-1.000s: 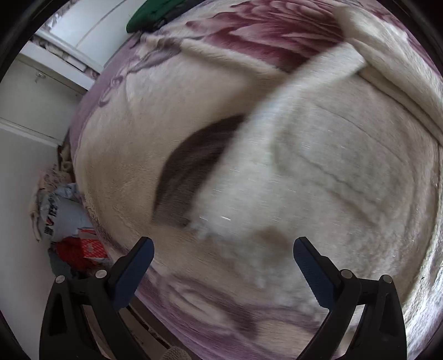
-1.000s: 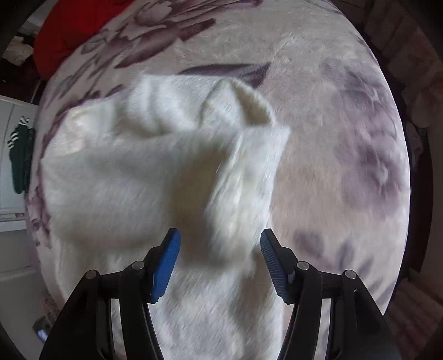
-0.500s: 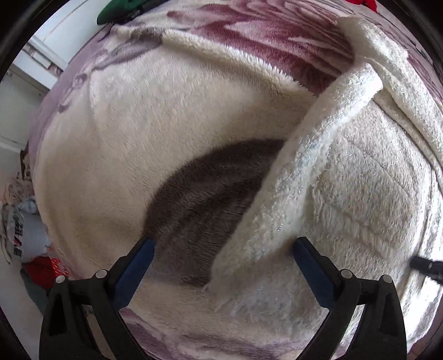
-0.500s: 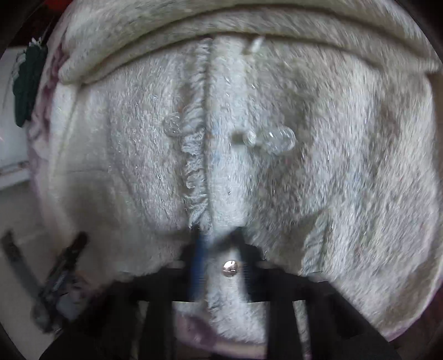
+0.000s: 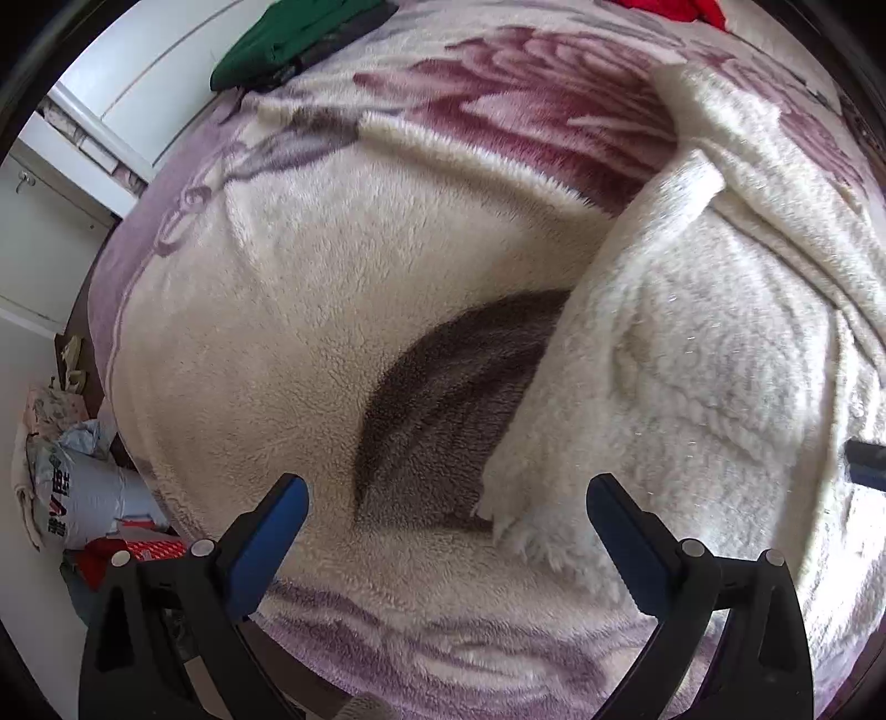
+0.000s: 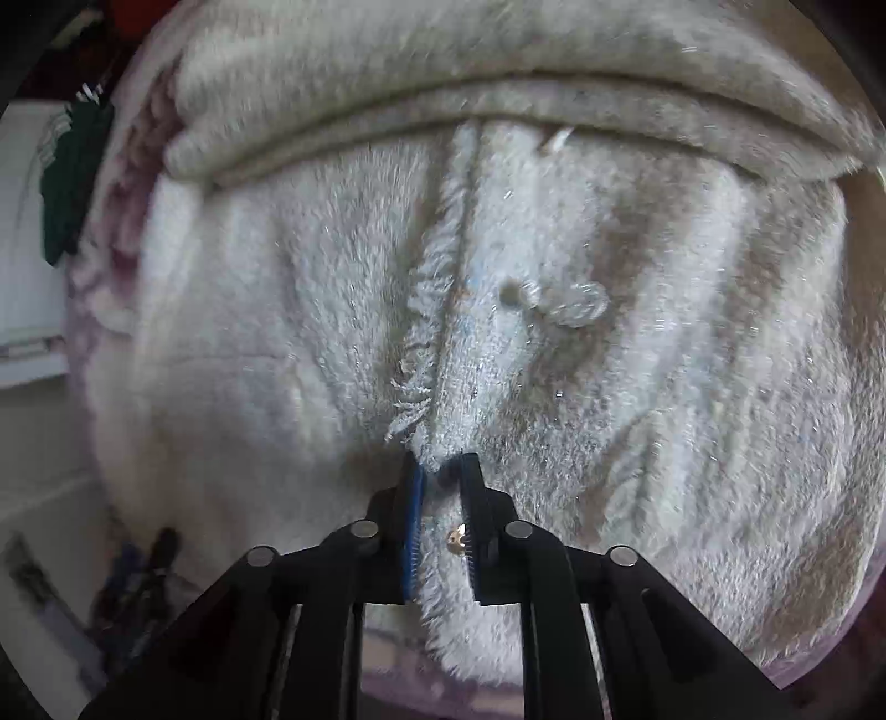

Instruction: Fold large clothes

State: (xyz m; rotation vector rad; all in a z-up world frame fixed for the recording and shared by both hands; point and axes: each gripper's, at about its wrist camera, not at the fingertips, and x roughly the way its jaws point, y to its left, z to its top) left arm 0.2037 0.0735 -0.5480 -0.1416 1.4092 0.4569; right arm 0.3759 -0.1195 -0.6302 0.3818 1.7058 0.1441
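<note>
A large fluffy cream garment (image 5: 692, 376) lies on a floral fleece bed cover (image 5: 332, 288). In the left wrist view its fringed corner (image 5: 515, 531) rests between my open left gripper's (image 5: 443, 531) blue pads, which hold nothing. In the right wrist view the garment (image 6: 609, 360) fills the frame, with a frayed front edge (image 6: 426, 310) and a cord loop (image 6: 576, 302). My right gripper (image 6: 440, 471) is shut on that front edge near a small gold snap (image 6: 455, 536). The right gripper's tip shows at the left wrist view's right side (image 5: 866, 471).
A green garment (image 5: 288, 39) lies at the bed's far edge by white cabinets (image 5: 50, 221); it also shows in the right wrist view (image 6: 72, 177). A red cloth (image 5: 670, 8) lies at the far end. Bags and clutter (image 5: 77, 498) sit on the floor left of the bed.
My right gripper dropped onto the garment and closed on its front edge. My left gripper moved in lower toward the fringed corner and stayed open.
</note>
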